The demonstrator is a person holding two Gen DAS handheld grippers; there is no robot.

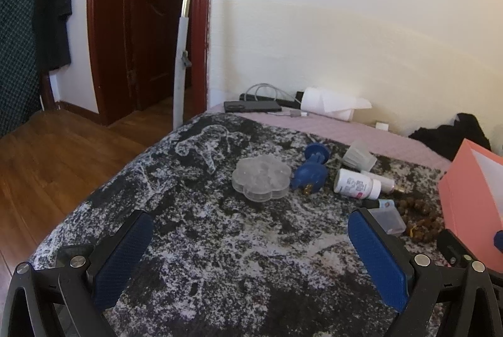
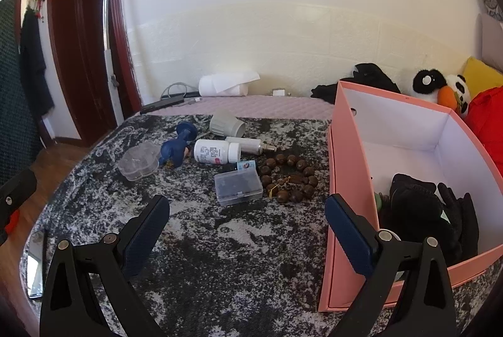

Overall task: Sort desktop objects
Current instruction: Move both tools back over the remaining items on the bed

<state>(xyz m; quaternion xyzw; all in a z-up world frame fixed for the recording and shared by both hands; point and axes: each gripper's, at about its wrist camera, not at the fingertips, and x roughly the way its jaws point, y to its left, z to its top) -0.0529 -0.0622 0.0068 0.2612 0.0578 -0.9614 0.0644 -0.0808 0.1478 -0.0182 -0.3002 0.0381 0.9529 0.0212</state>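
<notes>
We hold our left gripper (image 1: pixel 248 249) low over the black and white cloth (image 1: pixel 220 242), and its blue fingers are wide apart with nothing between them. Our right gripper (image 2: pixel 246 228) is the same: fingers far apart, holding nothing, above the cloth.

The things to sort lie in a little bunch on the cloth. On the left is a clear flower box (image 2: pixel 138 162), shaped like petals. Just beside it lies a blue toy (image 2: pixel 176 145), tipped on its side. Next to the toy is a white pill bottle (image 2: pixel 215 151), also lying down. Behind the bottle we see a gray cup (image 2: pixel 226 123) on its side and a small silver bottle (image 2: pixel 248 145) lying flat. In front of the pill bottle sits a clear flat case (image 2: pixel 238 187) with dark bits inside. A tiny bottle with a picture label (image 2: pixel 242 166) lies between the case and the pill bottle. To the right of the case is a ring of brown wooden beads (image 2: pixel 289 178).

A pink box (image 2: pixel 349 154) stands on the right, close to the beads. It is white inside, and some black gloves (image 2: pixel 427 211) are in it.

Far back by the wall we see a paper roll (image 2: pixel 224 84) and a panda toy (image 2: pixel 440 87).
</notes>
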